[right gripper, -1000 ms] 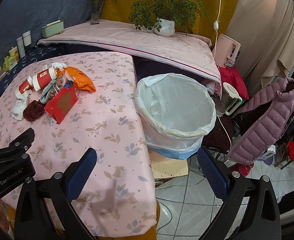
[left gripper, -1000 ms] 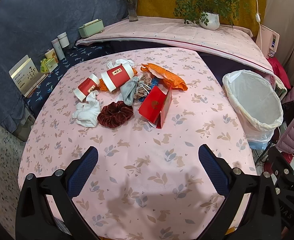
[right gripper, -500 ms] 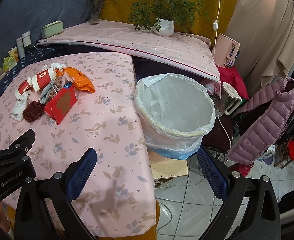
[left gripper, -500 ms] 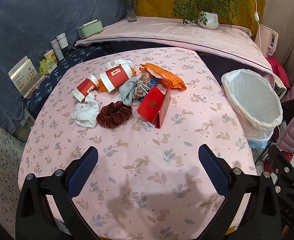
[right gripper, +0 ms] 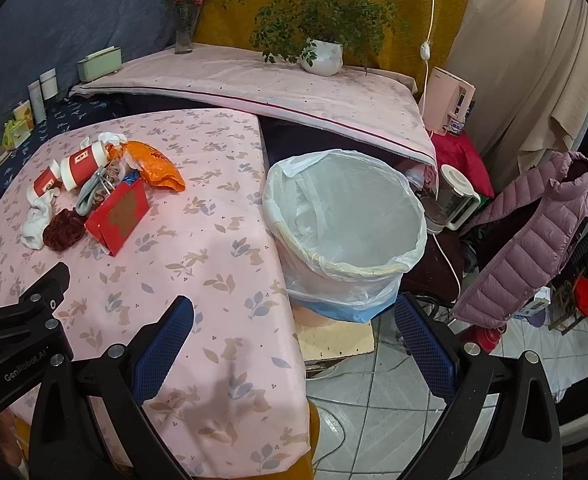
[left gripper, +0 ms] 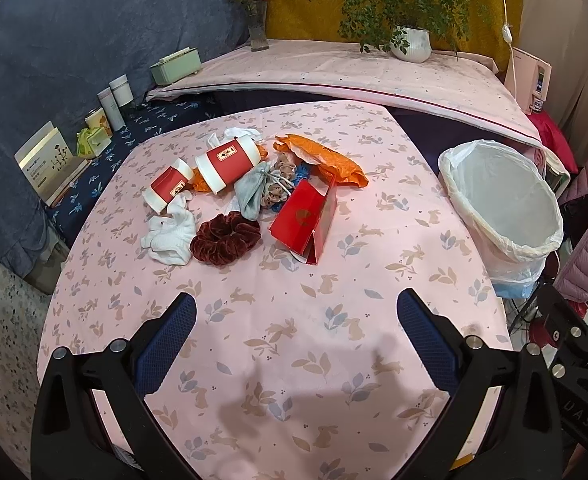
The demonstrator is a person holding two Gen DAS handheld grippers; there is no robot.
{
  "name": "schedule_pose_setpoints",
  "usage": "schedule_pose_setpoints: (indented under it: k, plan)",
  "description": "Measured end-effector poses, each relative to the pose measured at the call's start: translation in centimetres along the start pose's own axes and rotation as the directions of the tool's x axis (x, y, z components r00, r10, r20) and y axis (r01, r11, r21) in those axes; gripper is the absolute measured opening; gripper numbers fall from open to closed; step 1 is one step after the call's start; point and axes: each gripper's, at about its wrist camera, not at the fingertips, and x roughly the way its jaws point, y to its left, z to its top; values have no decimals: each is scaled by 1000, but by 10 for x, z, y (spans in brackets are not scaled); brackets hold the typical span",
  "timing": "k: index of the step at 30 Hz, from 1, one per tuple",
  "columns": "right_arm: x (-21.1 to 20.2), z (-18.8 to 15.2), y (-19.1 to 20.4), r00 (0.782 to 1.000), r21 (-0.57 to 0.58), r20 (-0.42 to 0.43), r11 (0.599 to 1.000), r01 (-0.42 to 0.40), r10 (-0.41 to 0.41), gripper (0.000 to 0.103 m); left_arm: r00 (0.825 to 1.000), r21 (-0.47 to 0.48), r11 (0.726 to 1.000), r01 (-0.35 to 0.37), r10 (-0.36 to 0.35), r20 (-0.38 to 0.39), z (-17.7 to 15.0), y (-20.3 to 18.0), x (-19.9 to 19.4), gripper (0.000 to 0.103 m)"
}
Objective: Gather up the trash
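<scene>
**Left wrist view: trash heaped on far half of table, both grippers empty**

Left wrist view shows the trash as one cluster on the far-left part of the table (left gripper: 294, 360); it comprises a red paper bag (left gripper: 303, 218) lying tipped on its side, an orange plastic wrapper (left gripper: 325, 158) behind it, a large red-and-white cylinder (left gripper: 230, 165) and a smaller one (left gripper: 171, 185) lying on their sides, a white cloth (left gripper: 170, 234), a dark red scrunchie (left gripper: 226, 237) touching that cloth, and a grey pouch (left gripper: 254, 192) tangled with small items too jumbled to identify. Bin (left gripper: 501, 204), lined with a white bag, stands off the table's right edge, well apart from the cluster; the right wrist view shows its liner (right gripper: 345, 216) holding nothing visible.

Left gripper (left gripper: 295, 318) hangs over bare tablecloth on the near side, fingers spread wide, nothing between them; right gripper (right gripper: 294, 326) hangs over the table's right edge near the bin, likewise spread and holding nothing.

Surface: pink cloth printed with leaves and rabbits, lying flat. Room: raised pink-covered ledge (left gripper: 353, 76) behind the table carries a potted plant (left gripper: 411, 42), a flower vase (left gripper: 258, 28) and a green box (left gripper: 176, 66); blue drape at left, mustard drape at rear; purple quilted jacket (right gripper: 533, 236) hangs at right over tiled floor (right gripper: 373, 420).
</scene>
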Motion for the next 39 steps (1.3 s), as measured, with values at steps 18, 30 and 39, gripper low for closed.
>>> schedule_pose_setpoints:
  k: [18, 30, 39]
  plan:
    - [11, 24, 9, 998, 60, 68, 998, 8, -12, 96, 998, -50, 999, 12, -9, 61, 16, 33, 26, 95]
    - [43, 54, 62, 994, 52, 76, 995, -88, 84, 96, 997, -145, 987, -73, 75, 7, 28, 110, 77, 96]
    - [75, 65, 118, 987, 42, 44, 987, -157, 155, 96, 994, -241, 964, -108, 97, -59, 29, 177, 127, 95]
